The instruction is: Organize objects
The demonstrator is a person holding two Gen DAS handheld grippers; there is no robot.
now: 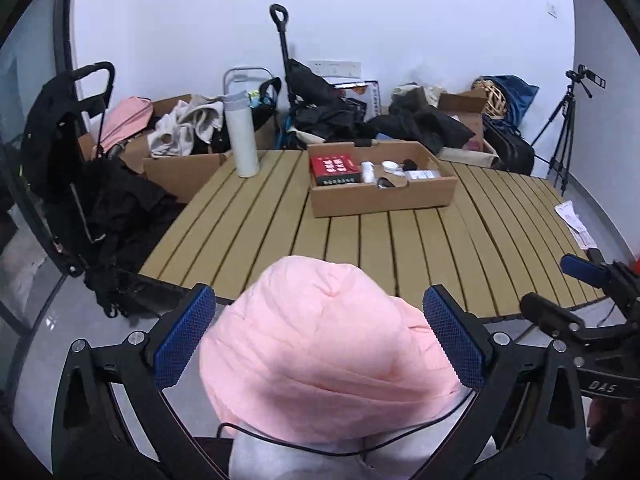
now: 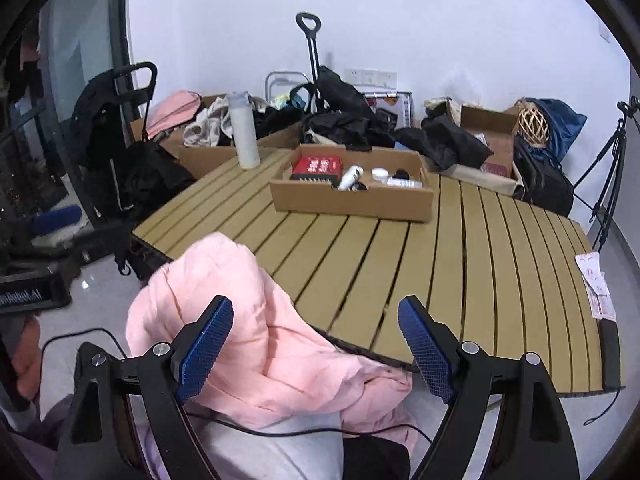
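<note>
Pink garment: a soft pink padded jacket (image 1: 320,352) is bunching up in a heap at the near edge of the desk (image 2: 400,264), part of it lying over the edge towards the person's lap, so it is sitting within reach of both tools at once.
Left gripper: the left gripper (image 1: 320,336) is framing the bundle with its blue fingers (image 1: 186,336) spread wide, one on each side of the cloth; whether the pads are touching the fabric I cannot tell.
Right gripper: the right gripper (image 2: 316,344) is hanging over the jacket's right portion, fingers (image 2: 206,346) spread and not pinching anything; the left finger is standing in front of the cloth, the right one over bare slats.
Likely reason: to my eye the heap is being lined up for a two-handed gather or fold, since loose cloth like this is going to sag if taken from one side only.
Cardboard tray: an open cardboard box (image 2: 352,204) is sitting farther back on the desk, holding a red box (image 2: 318,168) and small white bottles.
White bottle: a tall white flask (image 1: 241,136) is standing upright near the far left corner, well apart from the jacket.
In the way: a thin black cable (image 2: 280,432) is running under the jacket across the lap and could be snagging; papers (image 2: 596,288) are lying at the desk's right edge.
Room: bags, clothes and a tripod (image 1: 564,128) are crowding the wall behind.
</note>
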